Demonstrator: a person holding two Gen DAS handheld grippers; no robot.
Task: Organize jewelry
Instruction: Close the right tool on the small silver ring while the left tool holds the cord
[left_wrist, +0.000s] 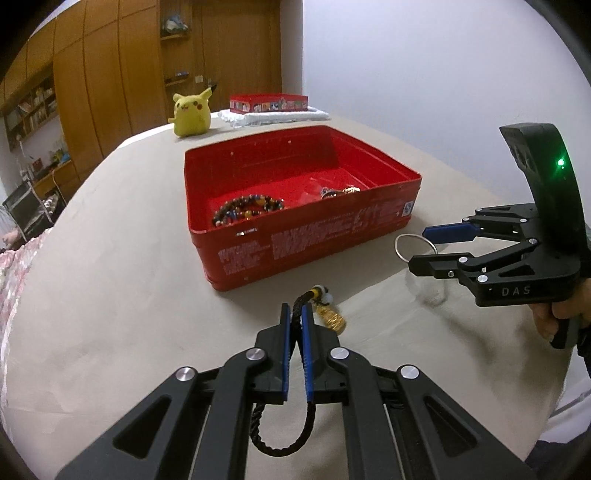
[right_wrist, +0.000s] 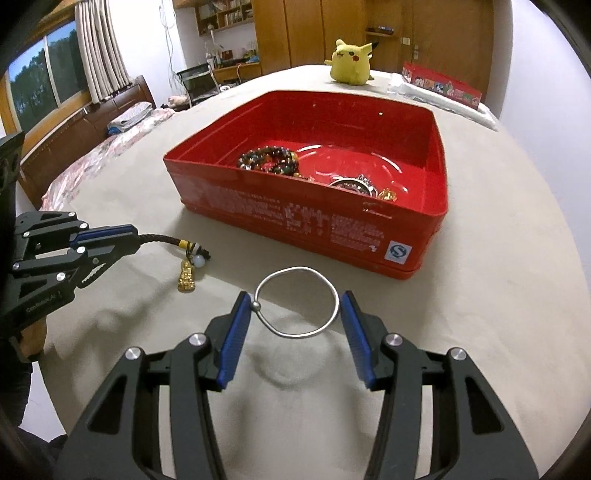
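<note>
An open red tin box (left_wrist: 314, 240) (right_wrist: 295, 218) stands on the beige table and holds a beaded bracelet (left_wrist: 247, 208) (right_wrist: 269, 158) and other jewelry (left_wrist: 340, 192) (right_wrist: 360, 186). My left gripper (left_wrist: 296, 314) (right_wrist: 127, 240) is shut on a black braided cord (left_wrist: 297, 308) (right_wrist: 159, 238) with a gold pendant (left_wrist: 330, 317) (right_wrist: 186, 278), just in front of the box. My right gripper (right_wrist: 295, 306) (left_wrist: 417, 245) is open around a silver bangle (right_wrist: 297, 301) (left_wrist: 415, 247) that lies on the table.
A yellow plush toy (left_wrist: 192, 112) (right_wrist: 351, 62) sits at the table's far edge. A second red box (left_wrist: 267, 101) (right_wrist: 443, 86) rests on a white cloth (left_wrist: 273, 116) there. A bed (right_wrist: 92, 155) lies beyond the table's left side.
</note>
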